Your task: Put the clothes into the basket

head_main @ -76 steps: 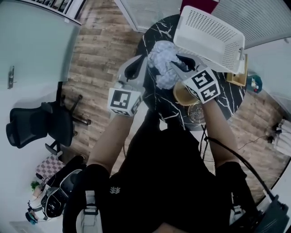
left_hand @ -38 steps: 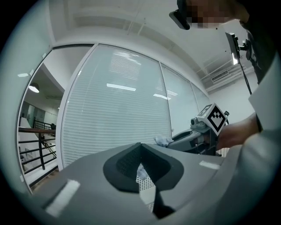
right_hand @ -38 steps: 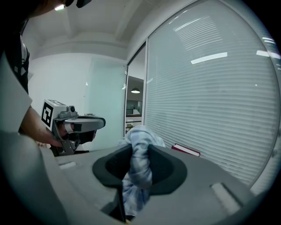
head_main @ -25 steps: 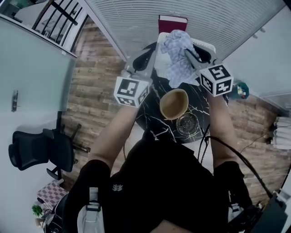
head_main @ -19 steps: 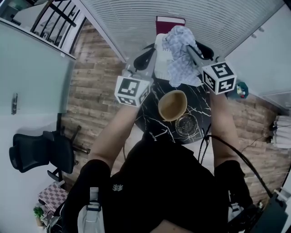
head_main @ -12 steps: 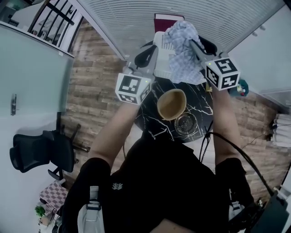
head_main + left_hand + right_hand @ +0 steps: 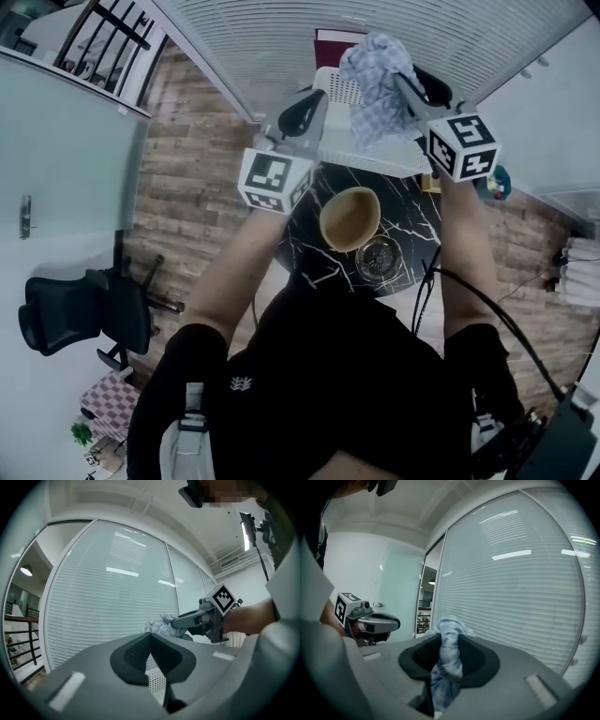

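From overhead in the head view, the right gripper (image 7: 405, 86) has its fingers pinched on a pale checked cloth (image 7: 378, 75), which hangs bunched over the white basket (image 7: 361, 155). The left gripper (image 7: 302, 111) reaches to the basket's left edge. Nearer the person, a tan bowl (image 7: 349, 217) and a glass dish (image 7: 378, 258) sit just beside each other on the round black marble desk (image 7: 417, 220). An office chair (image 7: 75, 314) stands well apart on the wood floor.

Left gripper view: the left gripper (image 7: 151, 639) has its fingers pressed together, with a strip of the basket's perforated wall (image 7: 157, 682) caught between them. Beyond it the right gripper (image 7: 180, 619) holds the cloth (image 7: 159, 624) up against the window blinds.

Right gripper view: the cloth (image 7: 445, 667) runs between the closed fingers of the right gripper (image 7: 450, 641), its top poking above the tips and the rest trailing down. The left gripper (image 7: 370, 620) shows to the left.
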